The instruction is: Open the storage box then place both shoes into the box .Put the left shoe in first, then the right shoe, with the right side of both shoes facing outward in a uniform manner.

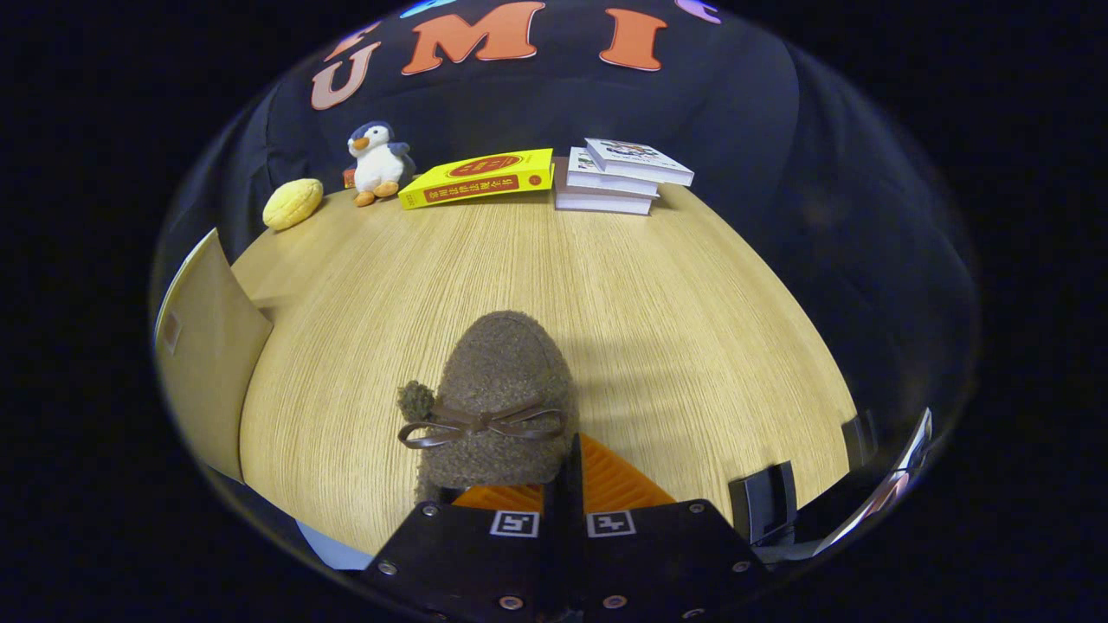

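A brown fuzzy shoe [500,394] with a thin brown bow across its top points away from me, toe towards the far side of the wooden table [692,329]. My gripper [567,474] is shut on the shoe's near edge: one finger is tucked against the shoe and the other presses in from the right. The shoe casts a shadow on the table to its right and seems lifted a little. To the left, at the table's edge, stands a beige flat panel [206,346], apparently part of the storage box.
Along the far edge of the table sit a yellow round cushion-like thing [293,203], a penguin plush [376,164], a yellow book [480,177] and a stack of white books [619,177]. Black fittings [762,504] stand near the right front edge.
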The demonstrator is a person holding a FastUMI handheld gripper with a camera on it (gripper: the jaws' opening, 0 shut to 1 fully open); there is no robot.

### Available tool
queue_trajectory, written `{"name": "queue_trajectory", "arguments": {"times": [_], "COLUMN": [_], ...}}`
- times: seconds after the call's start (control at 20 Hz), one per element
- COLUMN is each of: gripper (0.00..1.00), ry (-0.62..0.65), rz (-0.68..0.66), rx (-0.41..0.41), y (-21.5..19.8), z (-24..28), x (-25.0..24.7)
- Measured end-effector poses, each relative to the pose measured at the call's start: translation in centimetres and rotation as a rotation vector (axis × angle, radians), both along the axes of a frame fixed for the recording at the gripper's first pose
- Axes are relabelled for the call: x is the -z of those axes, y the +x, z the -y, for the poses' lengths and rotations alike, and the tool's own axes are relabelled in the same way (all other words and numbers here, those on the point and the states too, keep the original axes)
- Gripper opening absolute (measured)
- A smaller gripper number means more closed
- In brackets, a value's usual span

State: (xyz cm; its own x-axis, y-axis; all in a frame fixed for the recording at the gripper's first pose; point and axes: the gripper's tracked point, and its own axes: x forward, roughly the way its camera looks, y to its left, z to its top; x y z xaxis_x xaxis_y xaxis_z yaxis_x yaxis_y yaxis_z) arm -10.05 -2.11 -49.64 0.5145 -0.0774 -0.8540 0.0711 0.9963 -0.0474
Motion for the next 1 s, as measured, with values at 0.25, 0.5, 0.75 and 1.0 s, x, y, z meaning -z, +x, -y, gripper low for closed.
{"name": "queue_trajectory", "arguments": {"times": [0.25,0.5,0.75,1.0], "gripper": [0.04,0.04,0.04,0.04], "ry": [0.056,0.097,0.111,0.177], "rz": [0.009,0.09,0.147,0.199], "rx": [0.065,0.067,-0.014,-0.109], "y": [0.1,2.2,4.2,5.8], "z": [-1.6,-5.5,-10.8,-17.8], "x": [-2.8,-9.5,-15.0,-19.4]}}
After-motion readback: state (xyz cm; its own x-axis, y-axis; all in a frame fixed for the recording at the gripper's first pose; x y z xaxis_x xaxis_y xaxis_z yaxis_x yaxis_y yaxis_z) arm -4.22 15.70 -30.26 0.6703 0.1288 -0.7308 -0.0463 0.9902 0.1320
